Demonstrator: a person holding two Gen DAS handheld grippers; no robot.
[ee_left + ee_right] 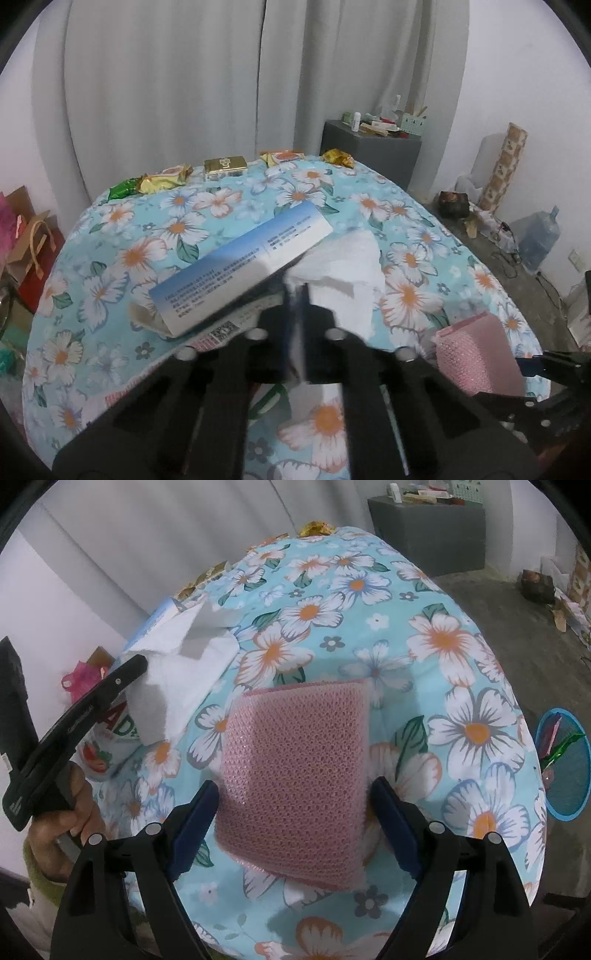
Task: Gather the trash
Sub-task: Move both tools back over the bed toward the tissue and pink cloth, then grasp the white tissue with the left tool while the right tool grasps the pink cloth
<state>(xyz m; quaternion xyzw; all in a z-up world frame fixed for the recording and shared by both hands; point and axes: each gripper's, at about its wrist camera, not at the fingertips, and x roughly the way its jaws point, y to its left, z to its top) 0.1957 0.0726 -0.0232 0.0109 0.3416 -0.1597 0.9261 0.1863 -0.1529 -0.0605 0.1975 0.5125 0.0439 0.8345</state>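
Note:
My left gripper [295, 295] is shut on a white crumpled tissue [343, 266] and holds it above the floral tablecloth [110, 258]. A long white and blue carton [240, 269] lies just left of the tissue. My right gripper [295, 805] is open, with its blue pads either side of a pink mesh foam sheet [295, 775] lying on the cloth. The tissue [173, 664] and the left gripper also show in the right wrist view at left. The pink sheet also shows in the left wrist view [476, 354] at lower right.
Snack wrappers [162, 181], a gold box [225, 166] and a crumpled gold wrapper [338, 157] line the far table edge. A blue bin [565, 764] with trash stands on the floor right of the table. A grey cabinet [369, 147] stands behind. Bags [33, 240] sit at left.

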